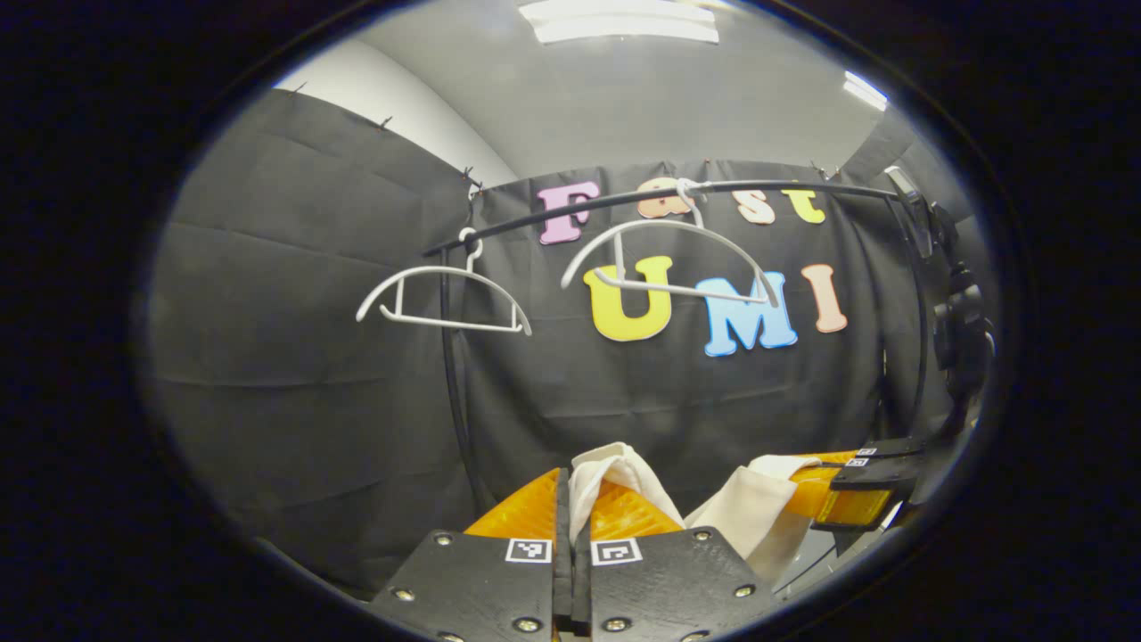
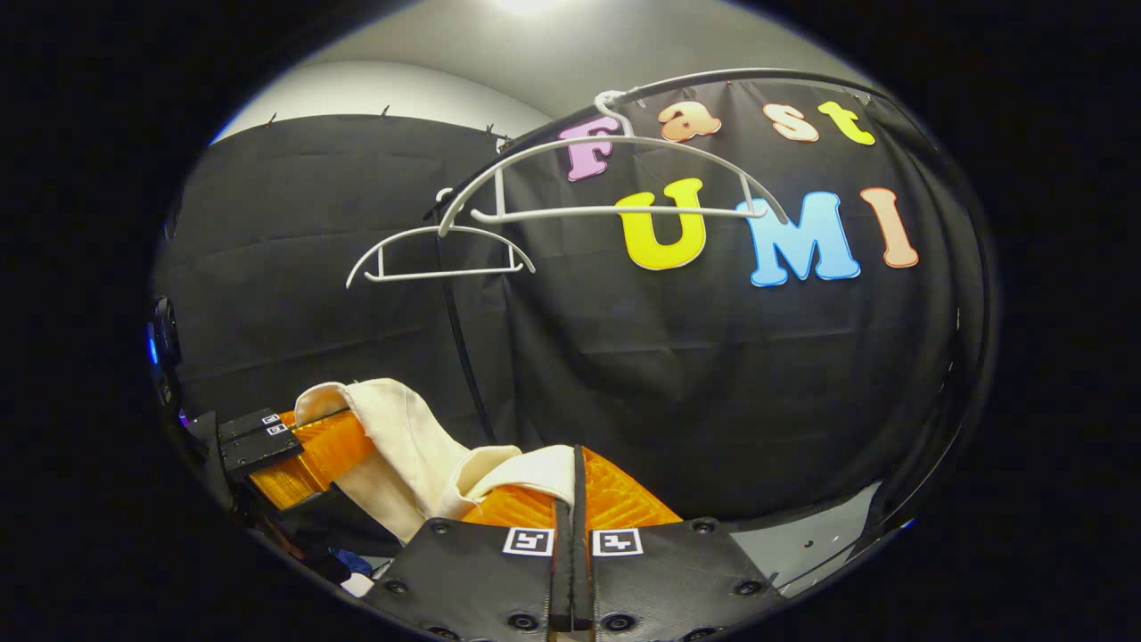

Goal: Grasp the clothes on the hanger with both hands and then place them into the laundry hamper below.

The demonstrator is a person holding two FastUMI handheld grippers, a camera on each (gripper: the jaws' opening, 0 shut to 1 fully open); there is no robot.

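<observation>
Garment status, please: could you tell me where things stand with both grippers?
Left gripper shut on garment. Right gripper shut on it too. Garment off the hangers, slung between the grippers. Nothing in the way.

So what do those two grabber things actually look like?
Each gripper, left and right, has two flat black plates studded with screws, each carrying a small square black-and-white marker, and ribbed, wedge-shaped fingers set close together.
</observation>
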